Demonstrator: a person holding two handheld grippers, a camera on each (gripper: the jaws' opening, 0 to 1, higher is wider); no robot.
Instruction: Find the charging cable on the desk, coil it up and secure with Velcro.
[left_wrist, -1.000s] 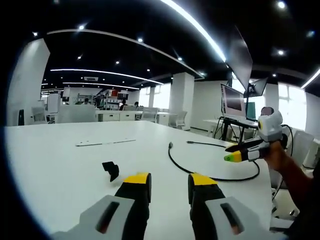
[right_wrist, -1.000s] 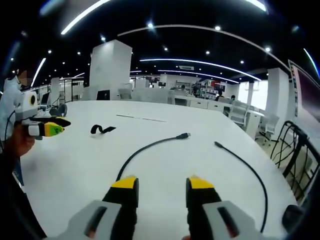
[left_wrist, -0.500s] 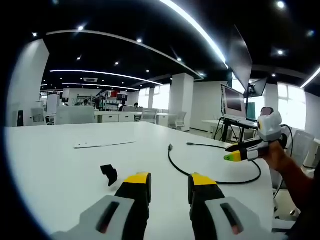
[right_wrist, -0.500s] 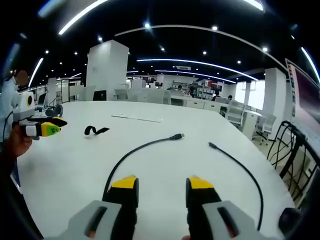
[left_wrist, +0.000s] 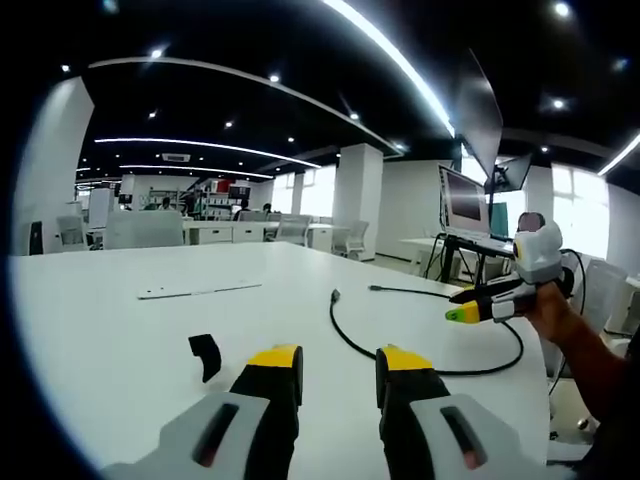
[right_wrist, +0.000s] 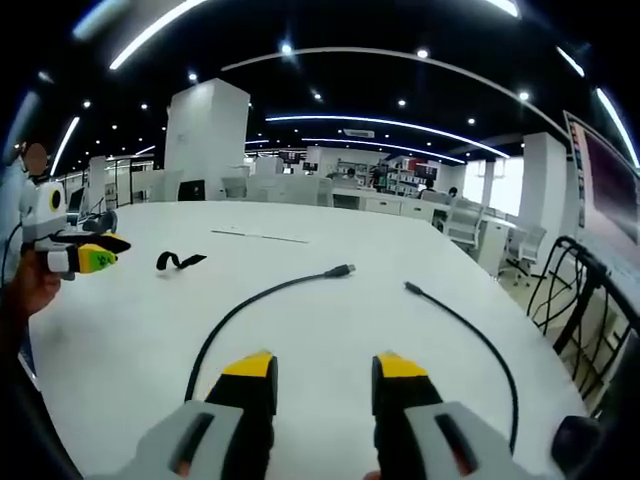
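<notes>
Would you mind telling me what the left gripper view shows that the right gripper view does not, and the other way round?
Left gripper view: a monitor on a stand, and the right gripper in a hand.

Right gripper view: a black wire rack beyond the desk's edge, and the left gripper.

Both: the white desk, the black cable lying uncoiled, the black Velcro strap apart from it, and a thin flat strip farther back.

On the desk (right_wrist: 120, 340), the charging cable (right_wrist: 260, 297) arcs ahead of the right gripper (right_wrist: 321, 372), with the Velcro strap (right_wrist: 178, 261) farther ahead to its left, near the left gripper (right_wrist: 88, 258).
</notes>
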